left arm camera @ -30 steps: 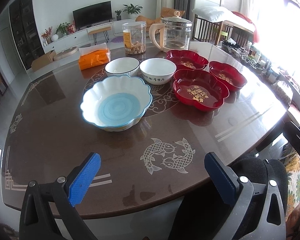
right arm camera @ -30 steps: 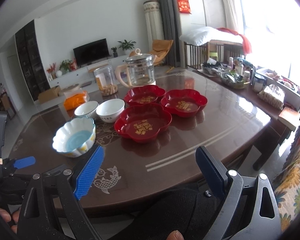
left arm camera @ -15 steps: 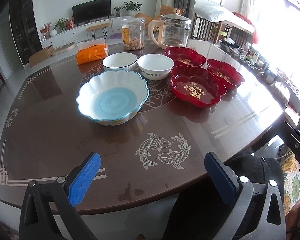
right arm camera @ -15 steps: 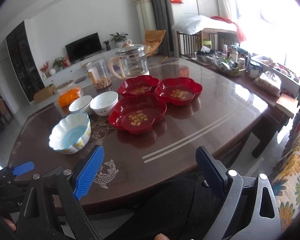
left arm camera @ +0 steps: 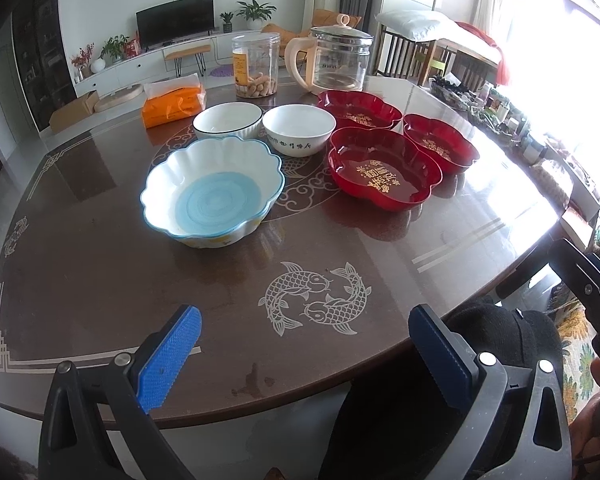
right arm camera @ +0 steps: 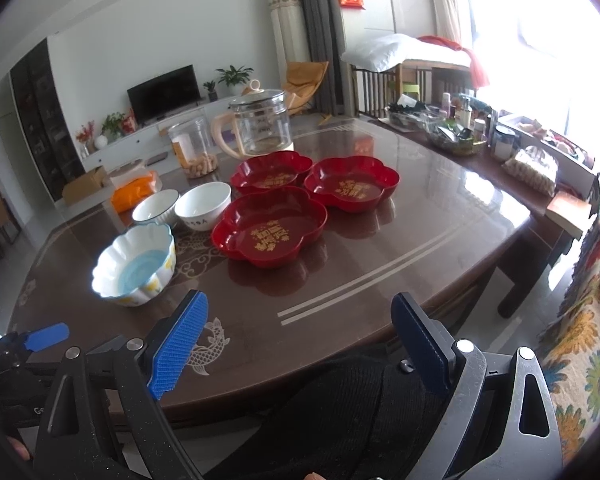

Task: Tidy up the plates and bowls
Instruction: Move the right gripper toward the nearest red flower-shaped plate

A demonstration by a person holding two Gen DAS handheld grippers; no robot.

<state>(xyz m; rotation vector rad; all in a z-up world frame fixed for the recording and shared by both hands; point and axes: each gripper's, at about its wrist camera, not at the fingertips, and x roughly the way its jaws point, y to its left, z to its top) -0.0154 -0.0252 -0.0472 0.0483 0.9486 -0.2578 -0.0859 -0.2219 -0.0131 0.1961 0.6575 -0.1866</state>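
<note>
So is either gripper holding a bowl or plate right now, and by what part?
Nothing is held. The left gripper and right gripper are both open and empty, short of the dishes on the table.

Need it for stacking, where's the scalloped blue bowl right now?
Left wrist view: scalloped blue bowl sits center-left on the table, before two white bowls, left of red plates.

Scalloped bowl (left arm camera: 212,192) on the desk (left arm camera: 100,272), nearest the front edge; two round bowls (left arm camera: 228,120) (left arm camera: 299,128) side by side behind it; three lobed plates (left arm camera: 384,168) (left arm camera: 360,110) (left arm camera: 442,142) clustered to their right; jar (left arm camera: 256,65), kettle (left arm camera: 336,58) and tissue pack (left arm camera: 173,105) along the far side
</note>
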